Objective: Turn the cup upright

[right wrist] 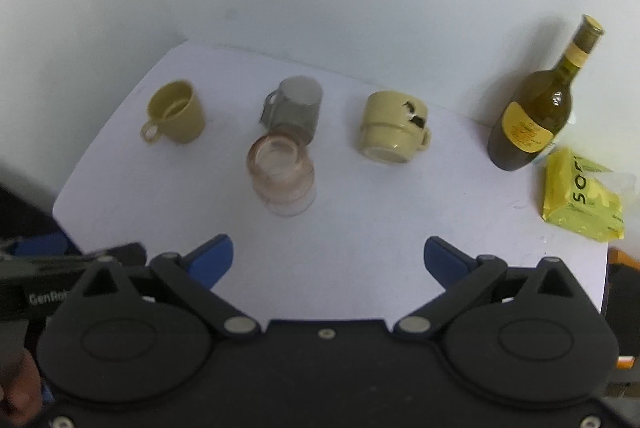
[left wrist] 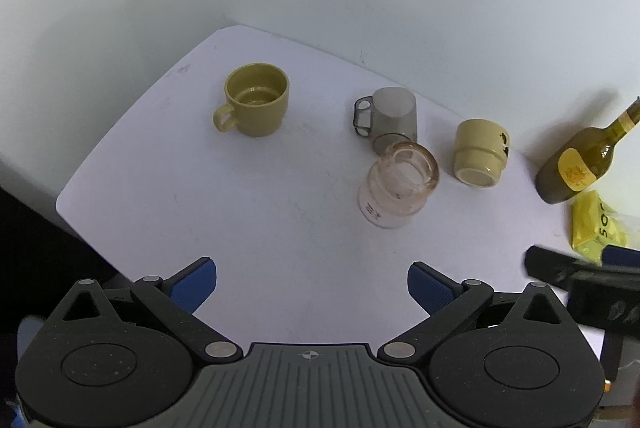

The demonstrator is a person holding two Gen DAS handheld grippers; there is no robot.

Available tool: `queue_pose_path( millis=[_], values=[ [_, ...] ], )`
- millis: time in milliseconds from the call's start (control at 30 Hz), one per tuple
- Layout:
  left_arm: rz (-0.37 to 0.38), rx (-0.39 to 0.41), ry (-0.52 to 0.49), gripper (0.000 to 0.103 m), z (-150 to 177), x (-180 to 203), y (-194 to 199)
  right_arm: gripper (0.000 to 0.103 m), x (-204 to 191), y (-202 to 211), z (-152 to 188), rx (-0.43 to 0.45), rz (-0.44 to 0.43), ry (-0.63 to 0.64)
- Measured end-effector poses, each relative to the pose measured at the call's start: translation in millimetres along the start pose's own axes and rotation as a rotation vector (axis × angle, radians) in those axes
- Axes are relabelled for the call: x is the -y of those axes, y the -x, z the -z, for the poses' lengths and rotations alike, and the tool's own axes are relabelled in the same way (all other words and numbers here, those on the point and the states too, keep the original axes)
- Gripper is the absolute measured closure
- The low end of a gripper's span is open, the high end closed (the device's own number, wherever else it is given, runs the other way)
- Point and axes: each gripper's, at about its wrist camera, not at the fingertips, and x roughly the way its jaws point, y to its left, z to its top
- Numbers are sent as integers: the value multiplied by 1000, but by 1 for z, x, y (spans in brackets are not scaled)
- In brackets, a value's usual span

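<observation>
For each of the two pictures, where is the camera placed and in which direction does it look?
Left wrist view: sits on the left hand-held gripper, open, facing forward and down over the white table; the right hand-held gripper shows at right.
Right wrist view: sits on the right hand-held gripper, open, facing the same table; the left one shows at left.
Both share: olive mug, grey cup, clear glass, cream mug, bottle, yellow packet.

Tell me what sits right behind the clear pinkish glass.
Behind the clear pinkish glass stands a grey mug, upside down, handle to the left. The glass hides the mug's lower rim, so whether they touch cannot be told.
</observation>
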Motion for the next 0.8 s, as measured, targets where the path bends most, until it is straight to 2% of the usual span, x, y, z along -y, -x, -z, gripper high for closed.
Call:
queue_pose_path(
  millis=[200, 800],
  values=[
    [-36, 9, -12, 0, 4, 9, 2, 0, 6, 1, 1, 3, -10, 17],
    [-70, 1, 7, 0, 5, 5, 5, 0, 1, 3, 4, -12, -31, 66]
  ],
)
